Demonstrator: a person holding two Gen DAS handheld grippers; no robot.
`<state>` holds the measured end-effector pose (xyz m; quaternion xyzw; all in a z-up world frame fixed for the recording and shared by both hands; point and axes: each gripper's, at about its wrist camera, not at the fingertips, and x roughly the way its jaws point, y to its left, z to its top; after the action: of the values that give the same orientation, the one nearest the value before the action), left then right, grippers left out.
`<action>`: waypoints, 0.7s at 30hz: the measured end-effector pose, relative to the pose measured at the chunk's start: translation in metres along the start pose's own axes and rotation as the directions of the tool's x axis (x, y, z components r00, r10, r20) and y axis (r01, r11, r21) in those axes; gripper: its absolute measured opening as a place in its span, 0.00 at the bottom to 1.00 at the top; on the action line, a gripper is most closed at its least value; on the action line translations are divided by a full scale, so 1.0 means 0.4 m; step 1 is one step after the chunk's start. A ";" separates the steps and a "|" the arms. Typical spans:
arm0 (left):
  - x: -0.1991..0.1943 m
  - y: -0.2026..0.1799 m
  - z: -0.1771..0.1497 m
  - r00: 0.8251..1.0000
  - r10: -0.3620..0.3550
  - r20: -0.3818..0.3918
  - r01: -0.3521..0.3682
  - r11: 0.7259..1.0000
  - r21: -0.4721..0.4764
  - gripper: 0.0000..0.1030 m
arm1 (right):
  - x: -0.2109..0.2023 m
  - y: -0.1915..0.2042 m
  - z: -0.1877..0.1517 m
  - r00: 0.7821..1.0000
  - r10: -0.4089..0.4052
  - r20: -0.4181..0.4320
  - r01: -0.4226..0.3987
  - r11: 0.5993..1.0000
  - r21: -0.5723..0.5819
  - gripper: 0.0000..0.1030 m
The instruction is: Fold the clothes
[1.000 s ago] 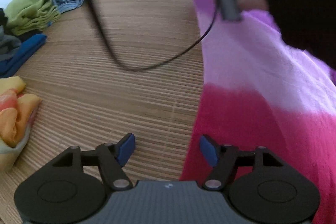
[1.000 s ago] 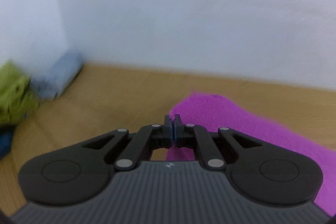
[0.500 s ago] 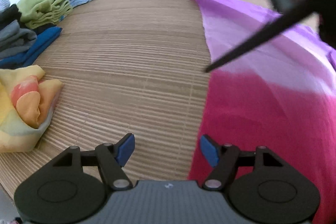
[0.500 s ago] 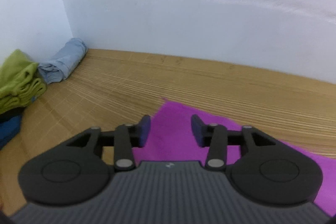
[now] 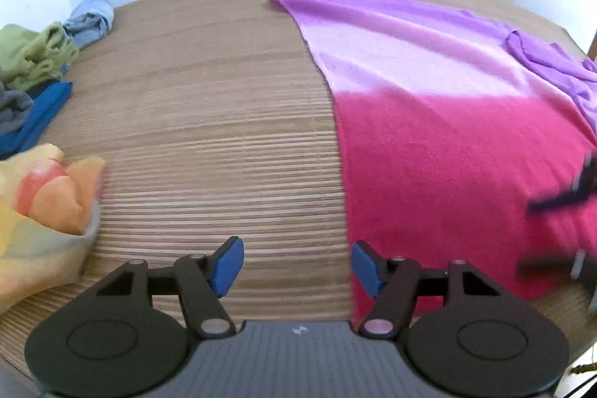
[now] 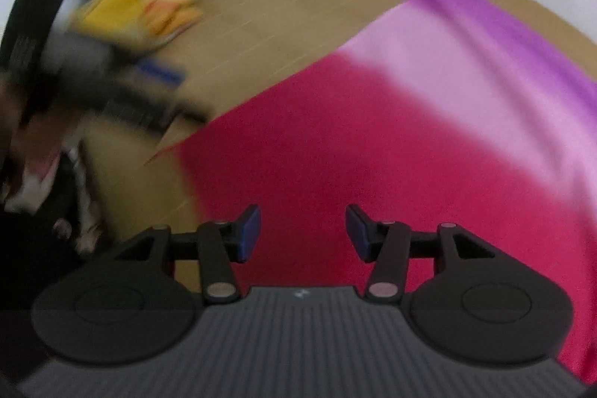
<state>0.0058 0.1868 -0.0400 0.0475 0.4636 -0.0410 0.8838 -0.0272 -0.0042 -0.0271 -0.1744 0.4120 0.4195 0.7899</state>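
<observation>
A garment that fades from purple through pale pink to deep pink (image 5: 429, 107) lies spread flat on the wooden table (image 5: 209, 122). It also shows in the right wrist view (image 6: 391, 122). My left gripper (image 5: 296, 265) is open and empty, low over the garment's near left edge. My right gripper (image 6: 302, 232) is open and empty above the deep pink end. The right gripper shows as a dark blur at the right edge of the left wrist view (image 5: 567, 200).
A yellow and orange cloth (image 5: 41, 207) lies at the table's left. Behind it are blue (image 5: 37, 122), grey, green (image 5: 33, 55) and light blue (image 5: 89, 21) folded clothes by the white wall. The right wrist view is blurred.
My right gripper opened and let go of the garment's purple far corner, then swung back to the near deep pink end. The garment now lies flat. My left gripper stayed open.
</observation>
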 end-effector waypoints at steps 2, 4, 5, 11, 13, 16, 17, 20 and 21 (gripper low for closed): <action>-0.023 0.013 -0.006 1.000 0.000 0.021 0.000 1.000 0.010 0.64 | 0.023 0.077 -0.012 1.000 -0.022 0.015 0.023 0.999 -0.047 0.51; -0.048 0.017 -0.010 0.999 -0.003 0.040 0.002 1.000 0.014 0.64 | 0.047 0.127 -0.006 0.997 -0.069 0.045 0.073 0.993 -0.089 0.51; -0.058 0.020 -0.014 0.999 0.000 0.049 0.000 1.000 0.015 0.64 | 0.053 0.142 -0.001 0.994 -0.085 0.067 0.091 0.991 -0.094 0.52; -0.101 0.040 -0.046 0.997 0.013 0.071 -0.013 1.000 -0.005 0.64 | 0.070 0.086 0.066 0.993 -0.116 0.037 0.109 0.982 0.154 0.05; -0.117 0.049 -0.059 0.997 0.023 0.078 -0.022 1.000 -0.010 0.64 | 0.074 0.045 0.070 0.997 -0.076 0.029 0.064 0.951 0.304 0.05; -0.151 0.073 -0.073 0.994 0.049 0.101 -0.045 0.998 -0.039 0.64 | 0.082 0.034 0.060 0.996 0.079 0.044 -0.091 0.901 0.423 0.05; -0.161 0.084 -0.075 0.993 0.054 0.105 -0.048 0.997 -0.053 0.64 | 0.083 0.048 0.061 0.990 0.132 0.048 -0.140 0.897 0.419 0.05; -0.176 0.110 -0.081 0.991 0.074 0.109 -0.065 0.994 -0.084 0.64 | 0.096 0.124 0.061 0.981 0.194 0.026 -0.192 0.932 0.306 0.05; -0.177 0.114 -0.082 0.991 0.084 0.106 -0.074 0.993 -0.089 0.64 | 0.102 0.144 0.060 0.982 0.186 0.023 -0.185 0.945 0.271 0.05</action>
<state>-0.0558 0.2382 0.0019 0.0261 0.4136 0.0112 0.9100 -0.0491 0.0657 -0.0412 -0.0256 0.4813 0.4310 0.7628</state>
